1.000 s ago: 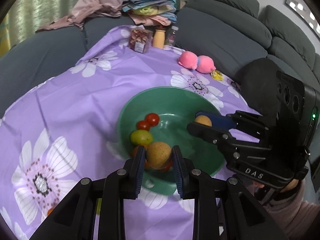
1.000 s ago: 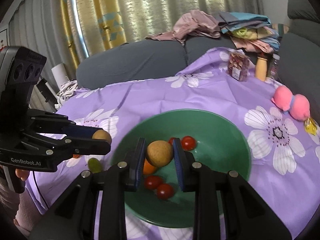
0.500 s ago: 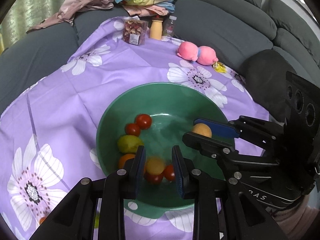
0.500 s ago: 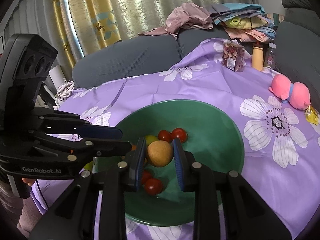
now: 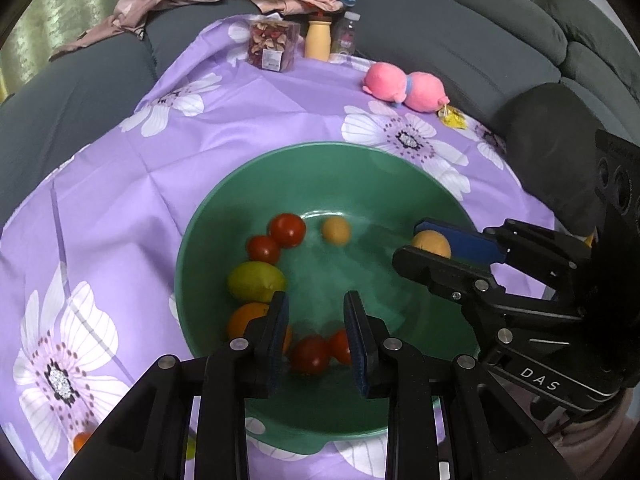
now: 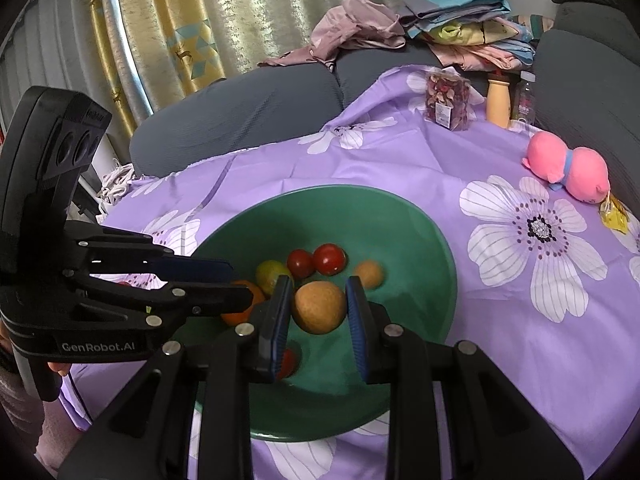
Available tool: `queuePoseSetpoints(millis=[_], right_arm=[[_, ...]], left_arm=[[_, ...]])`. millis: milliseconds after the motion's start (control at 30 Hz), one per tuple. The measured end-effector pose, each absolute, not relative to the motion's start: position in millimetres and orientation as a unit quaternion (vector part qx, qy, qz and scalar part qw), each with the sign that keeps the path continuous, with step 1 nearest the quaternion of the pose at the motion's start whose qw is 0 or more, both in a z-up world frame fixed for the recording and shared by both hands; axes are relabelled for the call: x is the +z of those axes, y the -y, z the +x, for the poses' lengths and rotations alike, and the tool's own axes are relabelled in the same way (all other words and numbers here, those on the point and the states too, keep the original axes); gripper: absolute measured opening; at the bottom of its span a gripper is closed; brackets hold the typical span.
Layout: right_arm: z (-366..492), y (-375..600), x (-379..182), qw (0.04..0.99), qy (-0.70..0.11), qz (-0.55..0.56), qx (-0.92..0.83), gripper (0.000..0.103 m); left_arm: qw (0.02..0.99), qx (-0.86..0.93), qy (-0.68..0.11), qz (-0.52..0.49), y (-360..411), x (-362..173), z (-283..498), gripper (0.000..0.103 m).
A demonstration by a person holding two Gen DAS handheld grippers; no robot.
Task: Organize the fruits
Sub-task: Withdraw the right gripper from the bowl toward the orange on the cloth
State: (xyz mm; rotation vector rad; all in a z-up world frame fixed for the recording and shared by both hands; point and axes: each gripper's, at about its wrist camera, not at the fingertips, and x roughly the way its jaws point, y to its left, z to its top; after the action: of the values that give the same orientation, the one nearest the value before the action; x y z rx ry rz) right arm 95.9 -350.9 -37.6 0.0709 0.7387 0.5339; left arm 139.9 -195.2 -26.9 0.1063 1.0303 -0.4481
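Observation:
A green bowl (image 5: 320, 148) (image 6: 340, 190) sits on the purple flowered cloth. In it lie red tomatoes (image 5: 286, 230), a green fruit (image 5: 256, 286), an orange (image 5: 244, 320) and a small tan fruit (image 5: 336, 230) (image 6: 368, 274) lying loose near the middle. My left gripper (image 5: 316, 320) (image 6: 236, 280) hangs over the bowl's near side, its jaws apart with nothing between them. My right gripper (image 6: 318, 308) (image 5: 412, 240) is shut on a round tan fruit (image 6: 320, 308) (image 5: 432, 242), held above the bowl's right side.
A pink plush toy (image 5: 404, 88), a clear snack box (image 5: 272, 44) and a tan bottle (image 5: 318, 40) stand at the cloth's far end. A grey sofa with piled clothes wraps around the back and right. A small orange fruit (image 5: 80, 440) lies on the cloth at the near left.
The tan fruit has left my left gripper and now lies in the bowl. Both grippers have sunk closer to the bowl. The right gripper keeps its fruit.

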Motion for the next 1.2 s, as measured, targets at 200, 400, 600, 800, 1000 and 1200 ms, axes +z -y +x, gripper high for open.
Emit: queuePoseSetpoints(millis=[200, 400, 600, 800, 1000, 1200], right_arm=[[97, 351, -39, 0.899, -0.359, 0.027, 0.249, 0.029], [97, 352, -39, 0.903, -0.357, 0.028, 0.236, 0.046], [95, 356, -34, 0.91, -0.342, 0.04, 0.232, 0.064], [94, 355, -32, 0.912, -0.336, 0.04, 0.233, 0.07], [93, 356, -30, 0.915, -0.332, 0.046, 0.226, 0.08], [92, 354, -26, 0.916, -0.326, 0.049, 0.228, 0.088]], left_arm=[[0.844, -0.201, -0.494, 0.057, 196, -31, 140, 0.036], [0.85, -0.179, -0.493, 0.052, 186, -32, 138, 0.064], [0.857, -0.176, -0.484, 0.036, 175, -26, 129, 0.076], [0.865, -0.154, -0.477, 0.033, 167, -21, 120, 0.087], [0.865, -0.138, -0.481, 0.03, 159, -23, 112, 0.087], [0.862, -0.134, -0.489, 0.029, 154, -26, 102, 0.091]])
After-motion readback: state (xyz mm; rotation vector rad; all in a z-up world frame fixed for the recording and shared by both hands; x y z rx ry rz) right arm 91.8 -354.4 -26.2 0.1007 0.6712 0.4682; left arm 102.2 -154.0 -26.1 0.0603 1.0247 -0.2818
